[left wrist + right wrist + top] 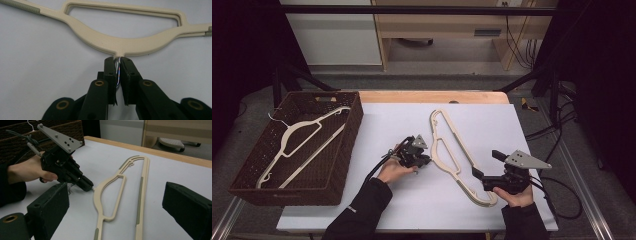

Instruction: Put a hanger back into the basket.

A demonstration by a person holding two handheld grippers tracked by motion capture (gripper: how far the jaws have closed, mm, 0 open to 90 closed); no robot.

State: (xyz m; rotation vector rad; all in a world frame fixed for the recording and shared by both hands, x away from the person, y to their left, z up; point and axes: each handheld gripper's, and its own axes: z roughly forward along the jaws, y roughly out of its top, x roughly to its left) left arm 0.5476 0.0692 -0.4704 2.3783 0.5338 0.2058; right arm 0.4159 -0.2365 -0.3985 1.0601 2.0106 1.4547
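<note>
A cream plastic hanger [451,149] lies flat on the white table top, running from the middle toward the front right. In the left gripper view its curved neck [120,45] sits just beyond my jaws. My left gripper [119,61] is shut on the hanger's thin metal hook [118,72], which stands pinched between the pads. From above, the left gripper [428,159] meets the hanger's left side. My right gripper [486,165] is open near the hanger's lower end, its jaws wide apart with nothing gripped. The right gripper view shows the hanger [110,195] between and beyond those jaws, and the left gripper [91,187] touching its neck.
A dark woven basket [349,145] stands at the table's left with another cream hanger [302,140] lying inside. The table's wooden far edge [432,96] borders the white surface. Cables trail from both grippers toward the front edge.
</note>
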